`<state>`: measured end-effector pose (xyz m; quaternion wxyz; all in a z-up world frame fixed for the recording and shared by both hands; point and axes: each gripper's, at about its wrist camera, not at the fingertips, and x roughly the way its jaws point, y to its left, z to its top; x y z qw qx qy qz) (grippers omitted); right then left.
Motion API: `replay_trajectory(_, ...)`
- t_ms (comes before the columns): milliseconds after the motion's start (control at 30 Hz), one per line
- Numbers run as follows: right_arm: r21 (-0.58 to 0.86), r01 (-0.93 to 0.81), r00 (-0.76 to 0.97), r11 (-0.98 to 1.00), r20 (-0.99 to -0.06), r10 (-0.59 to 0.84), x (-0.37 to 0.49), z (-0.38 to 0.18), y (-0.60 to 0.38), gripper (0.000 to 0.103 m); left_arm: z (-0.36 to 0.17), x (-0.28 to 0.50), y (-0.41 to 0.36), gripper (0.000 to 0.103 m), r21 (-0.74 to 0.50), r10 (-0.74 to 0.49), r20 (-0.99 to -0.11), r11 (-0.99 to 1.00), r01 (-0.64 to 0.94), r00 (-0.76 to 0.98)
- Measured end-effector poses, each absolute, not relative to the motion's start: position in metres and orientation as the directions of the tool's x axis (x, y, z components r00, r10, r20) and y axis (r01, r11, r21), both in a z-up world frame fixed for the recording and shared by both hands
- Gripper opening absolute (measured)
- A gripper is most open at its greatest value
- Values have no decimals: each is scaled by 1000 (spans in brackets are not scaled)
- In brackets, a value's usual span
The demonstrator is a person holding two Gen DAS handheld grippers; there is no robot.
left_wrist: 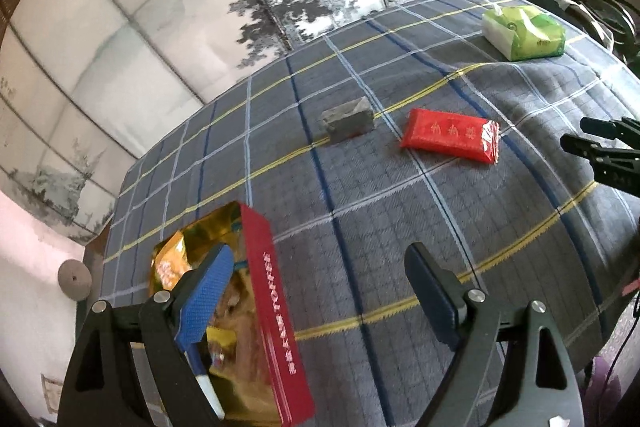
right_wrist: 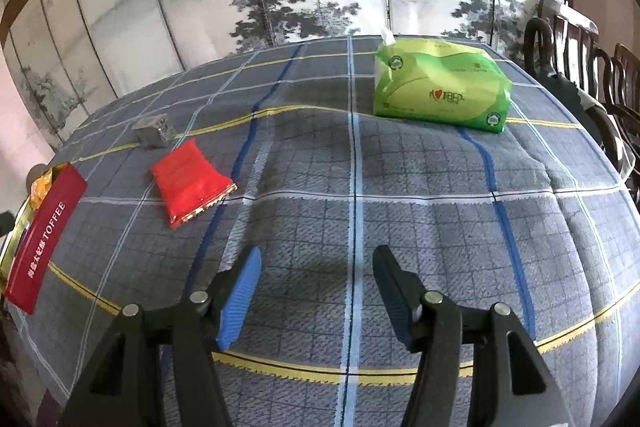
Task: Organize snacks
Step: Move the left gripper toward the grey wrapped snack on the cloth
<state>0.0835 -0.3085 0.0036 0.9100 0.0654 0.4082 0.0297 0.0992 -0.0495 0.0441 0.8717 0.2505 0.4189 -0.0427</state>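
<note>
Toffee box: red box lettered TOFFEE [left_wrist: 276, 323], open-topped with a gold lining and gold-wrapped sweets showing inside; it sits at the tabletop's near-left edge, at about 7 o'clock in the left wrist view and 9 o'clock in the right wrist view.
Red packet: flat red snack packet [right_wrist: 188, 183] lying loose on the cloth, well apart from the box, at about 10 o'clock from the right claw.
Grey packet: small grey wrapped block [right_wrist: 154, 133] just beyond the red packet, near it but not touching.
Left claw: left claw [left_wrist: 320, 291] spread wide and holding nothing; its blue-padded finger overlaps the box's open top, though whether it touches cannot be told.
Right claw: right claw [right_wrist: 316, 291] wide, empty, hovering over bare cloth.
Step in hand: probably between picks; two loose snacks are not yet in the box.
Next move: likely the right claw swings toward 10 o'clock, straddles the red packet across its short width and closes; the thin, slippery wrapper calls for a low, flat approach.
Tabletop: tabletop [right_wrist: 400, 227] under a blue-grey checked cloth, rumpled.
Tissue pack: green tissue pack [right_wrist: 440, 87] at 1 o'clock, probably not part of the job.
</note>
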Motion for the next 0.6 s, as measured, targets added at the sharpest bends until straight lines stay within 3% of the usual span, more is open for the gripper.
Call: replay_trajectory(600,144,-43,676,989,-725,135,79,6,-304,60,31,184,-57,85,400,-22,-790,739,542,613)
